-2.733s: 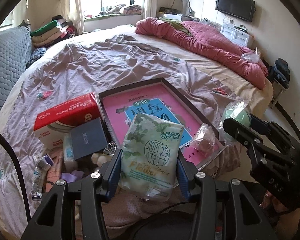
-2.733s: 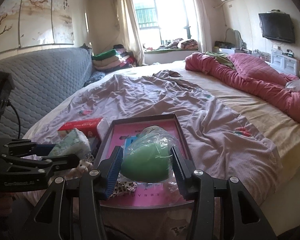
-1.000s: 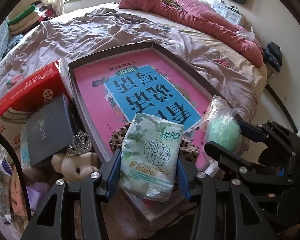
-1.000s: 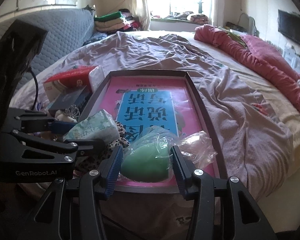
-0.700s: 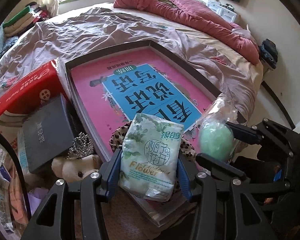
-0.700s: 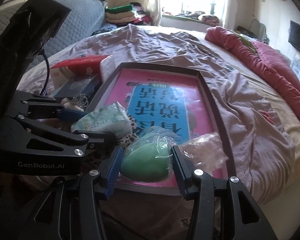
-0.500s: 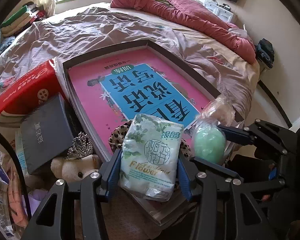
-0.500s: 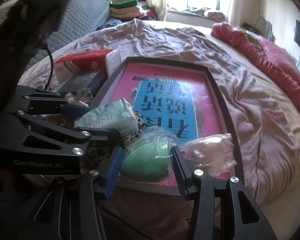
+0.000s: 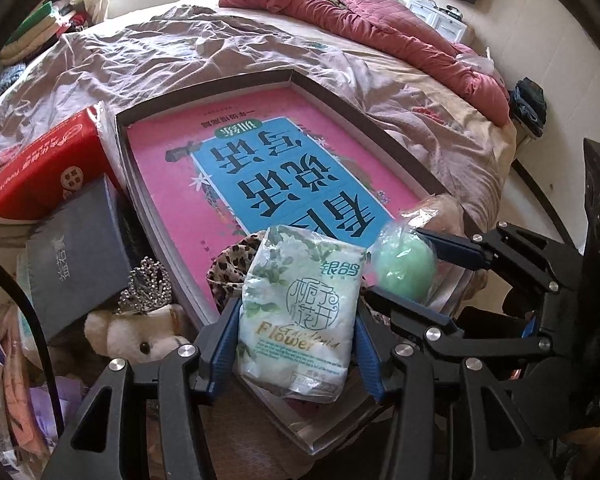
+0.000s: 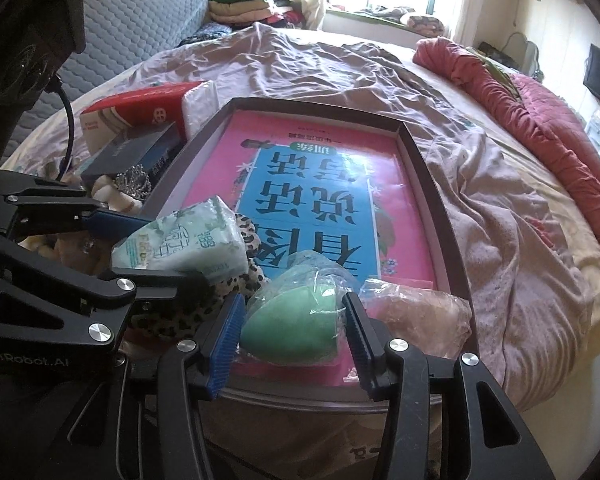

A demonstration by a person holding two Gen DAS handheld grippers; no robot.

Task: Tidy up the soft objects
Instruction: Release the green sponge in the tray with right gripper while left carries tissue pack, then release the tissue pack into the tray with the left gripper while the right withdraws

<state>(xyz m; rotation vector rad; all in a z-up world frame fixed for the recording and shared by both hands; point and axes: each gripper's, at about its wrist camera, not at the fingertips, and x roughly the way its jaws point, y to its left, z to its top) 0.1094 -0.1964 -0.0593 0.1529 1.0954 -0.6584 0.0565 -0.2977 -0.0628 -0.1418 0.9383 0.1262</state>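
Left tool (image 9: 295,350): clamped on tissue pack (image 9: 300,312), over near corner of tray (image 9: 384,128). Right tool (image 10: 289,344): jaws just eased wider, pads still on bagged green sponge (image 10: 289,334), at tray's near rim. Tray: on bed (image 9: 219,52), lined with pink-and-blue book (image 9: 267,184). Inside, near end: leopard cloth (image 10: 171,316) under both tools; bagged pink item (image 10: 420,316) just right of sponge. Left of tray: red box (image 9: 39,168), grey box (image 9: 75,256), tiara (image 9: 147,284), teddy (image 9: 135,332).

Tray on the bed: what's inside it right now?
Inside the tray: a pink book with blue panel, leopard-print fabric and a clear-wrapped pinkish item at its near end. What lies under the book is hidden.
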